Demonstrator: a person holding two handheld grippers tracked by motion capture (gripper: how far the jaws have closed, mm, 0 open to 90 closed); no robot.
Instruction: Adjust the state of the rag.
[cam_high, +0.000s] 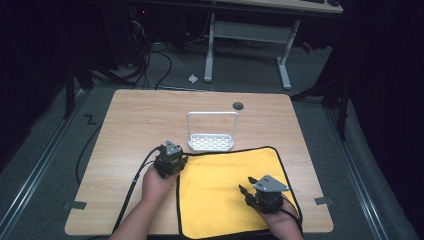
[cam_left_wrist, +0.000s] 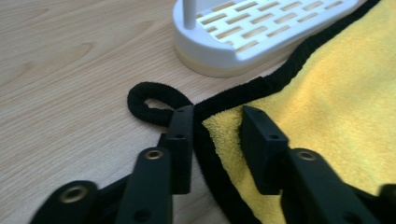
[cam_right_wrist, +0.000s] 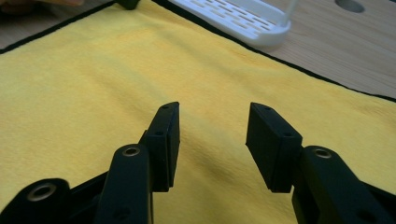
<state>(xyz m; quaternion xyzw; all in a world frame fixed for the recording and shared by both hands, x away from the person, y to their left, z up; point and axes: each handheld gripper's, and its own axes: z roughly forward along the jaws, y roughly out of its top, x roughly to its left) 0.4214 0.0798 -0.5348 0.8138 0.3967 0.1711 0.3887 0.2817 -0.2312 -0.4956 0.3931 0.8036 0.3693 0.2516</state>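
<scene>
Wooden table (cam_high: 145, 120): one yellow cloth (cam_high: 220, 190), one rack (cam_high: 211, 142).

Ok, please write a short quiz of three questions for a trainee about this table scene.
1. True or false: the left tongs straddle the black-edged corner of the yellow cloth.
2. What stands beyond the cloth? A) white slotted plastic rack B) red bowl
3. Fill in: the right tongs are ____ above the cloth.

Key: 1 true; 2 A; 3 open.
</scene>
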